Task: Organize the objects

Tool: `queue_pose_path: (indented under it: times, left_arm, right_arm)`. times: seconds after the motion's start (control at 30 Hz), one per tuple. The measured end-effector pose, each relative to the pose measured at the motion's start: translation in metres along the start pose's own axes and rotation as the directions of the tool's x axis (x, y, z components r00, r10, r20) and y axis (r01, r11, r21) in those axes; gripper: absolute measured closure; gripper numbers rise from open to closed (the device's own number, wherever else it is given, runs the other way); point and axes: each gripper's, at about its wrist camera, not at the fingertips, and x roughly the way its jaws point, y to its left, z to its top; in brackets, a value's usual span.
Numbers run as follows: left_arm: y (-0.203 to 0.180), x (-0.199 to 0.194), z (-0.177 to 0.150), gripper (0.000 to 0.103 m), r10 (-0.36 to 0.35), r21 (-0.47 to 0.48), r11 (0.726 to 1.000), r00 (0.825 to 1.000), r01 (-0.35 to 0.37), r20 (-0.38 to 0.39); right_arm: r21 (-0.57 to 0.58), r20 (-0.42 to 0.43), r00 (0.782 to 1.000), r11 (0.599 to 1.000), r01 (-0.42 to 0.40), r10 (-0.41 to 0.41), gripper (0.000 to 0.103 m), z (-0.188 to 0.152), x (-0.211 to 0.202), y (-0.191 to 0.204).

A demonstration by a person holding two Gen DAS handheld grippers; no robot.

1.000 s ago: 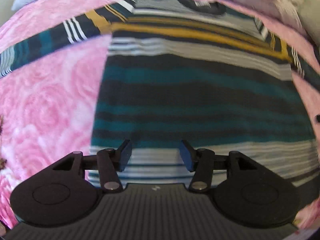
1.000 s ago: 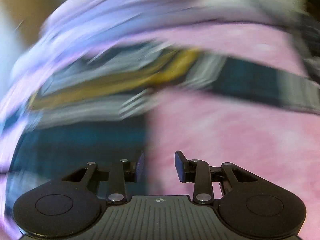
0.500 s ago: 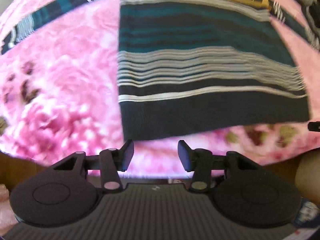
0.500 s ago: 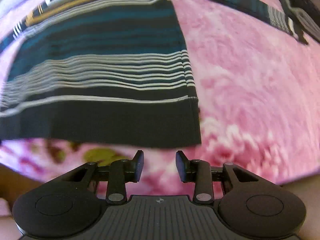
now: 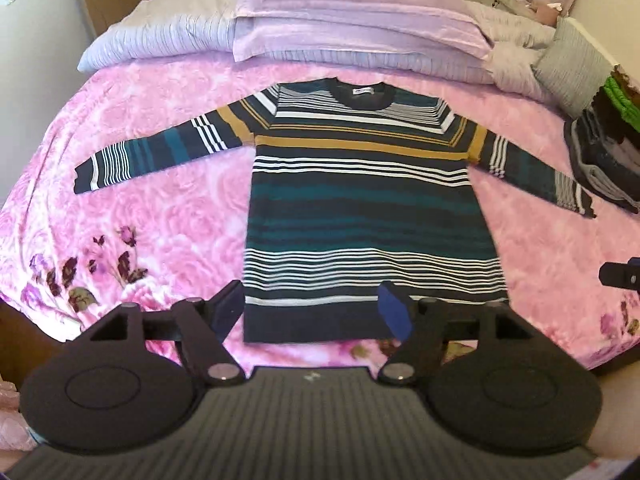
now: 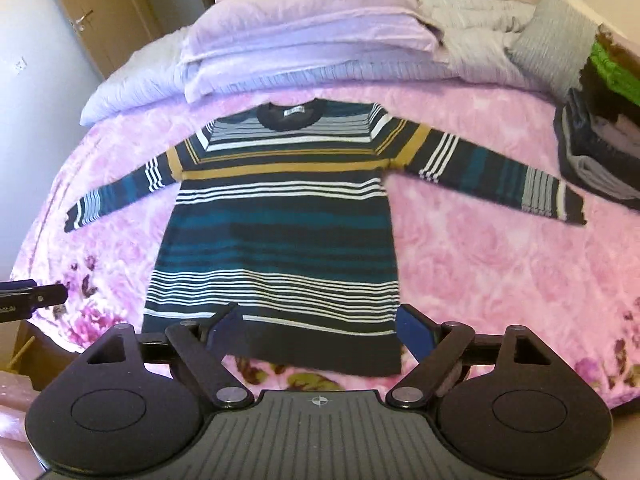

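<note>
Striped sweater (image 5: 360,208) spread flat, sleeves out

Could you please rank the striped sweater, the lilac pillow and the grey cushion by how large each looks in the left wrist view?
1. striped sweater
2. lilac pillow
3. grey cushion
The pillow and cushion lie farther away, so true sizes remain unsure.

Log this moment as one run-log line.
sweater: flat on bed, sleeves spread | left gripper: open, just opened, empty | right gripper: open, just opened, empty | folded pile: bed's right edge
</note>
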Motion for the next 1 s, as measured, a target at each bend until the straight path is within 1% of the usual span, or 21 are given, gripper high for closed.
queue_pose_path:
  times: [0.13, 0.3, 0.33, 0.4, 0.47, 0.67, 1.0]
  left_arm:
    - [-0.022, -0.021, -0.025, 0.032, -0.009, -0.011, 1.000, 1.000, 0.009, -0.001]
    - [-0.042, -0.045, -0.056, 0.031, 0.012, -0.021, 1.000, 1.000, -0.012, -0.022]
    - [-0.045, -0.050, -0.062, 0.031, 0.014, -0.022, 1.000, 1.000, -0.014, -0.020]
    - [-0.050, -0.060, -0.071, 0.026, 0.017, -0.016, 1.000, 1.000, -0.017, -0.011]
    - [-0.055, -0.068, -0.079, 0.025, 0.018, -0.009, 1.000, 1.000, -0.018, -0.005]
    - [-0.066, -0.078, -0.091, 0.025, 0.014, 0.006, 1.000, 1.000, -0.014, -0.007]
    - [-0.079, -0.081, -0.100, 0.025, 0.012, 0.022, 1.000, 1.000, -0.012, -0.014]
  right_arm:
    - [-0.015, -0.010, 1.000, 1.000, -0.015, 0.015, 0.021, -0.025, -0.017, -0.007]
    - [-0.051, -0.071, 0.997, 0.998, -0.033, 0.030, 0.021, -0.059, -0.034, -0.007]
    - [-0.061, -0.072, 0.997, 0.998, -0.035, 0.031, 0.021, -0.064, -0.036, -0.007]
    - [-0.076, -0.069, 0.997, 0.997, -0.032, 0.026, 0.021, -0.074, -0.043, -0.007]
    - [-0.085, -0.072, 0.997, 0.996, -0.030, 0.024, 0.021, -0.082, -0.048, -0.008]
    - [-0.089, -0.091, 0.996, 0.996, -0.030, 0.022, 0.021, -0.098, -0.056, -0.013]
    - [-0.083, -0.093, 0.996, 0.996, -0.024, 0.016, 0.021, -0.104, -0.061, -0.021]
